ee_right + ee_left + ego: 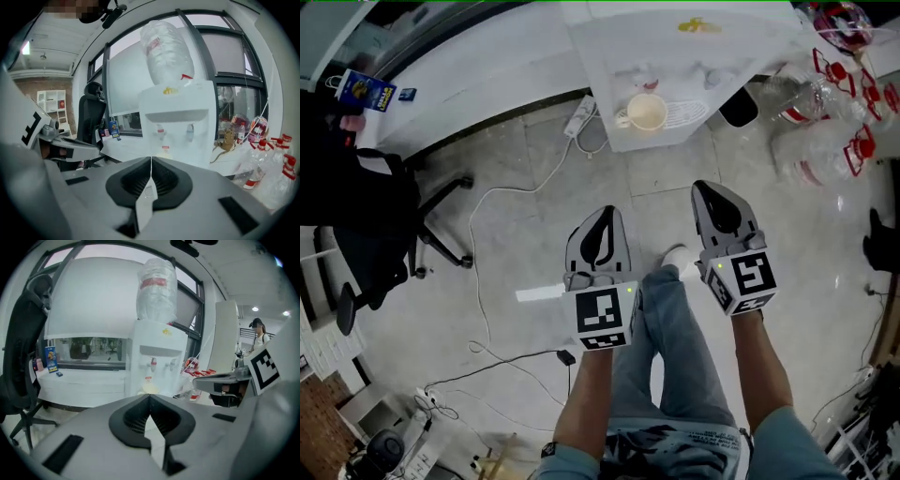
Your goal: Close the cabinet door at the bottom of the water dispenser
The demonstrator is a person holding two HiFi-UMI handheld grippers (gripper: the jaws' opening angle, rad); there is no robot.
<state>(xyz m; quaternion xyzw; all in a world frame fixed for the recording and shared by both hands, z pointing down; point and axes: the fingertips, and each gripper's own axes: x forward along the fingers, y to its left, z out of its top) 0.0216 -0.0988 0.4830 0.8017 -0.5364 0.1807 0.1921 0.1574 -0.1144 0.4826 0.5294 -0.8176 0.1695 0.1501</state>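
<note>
While facing the water dispenser [712,56] far ahead, holds left gripper [607,212] and right gripper [711,187] clenched empty, side by side, likely for pushing; cannot see bottom cabinet door beneath them.

Water dispenser [694,56] is set against the window ledge [469,84], with a bottle [157,289] seated on top and a cup [645,112] on its drip tray [682,114]. Office chair [375,234] is placed to its left, bottles [830,112] are piled to its right, and a power strip [579,116] is laid on the floor just beside its left.

cream cup [646,114] (upright) sits on water dispenser [712,56]
</note>
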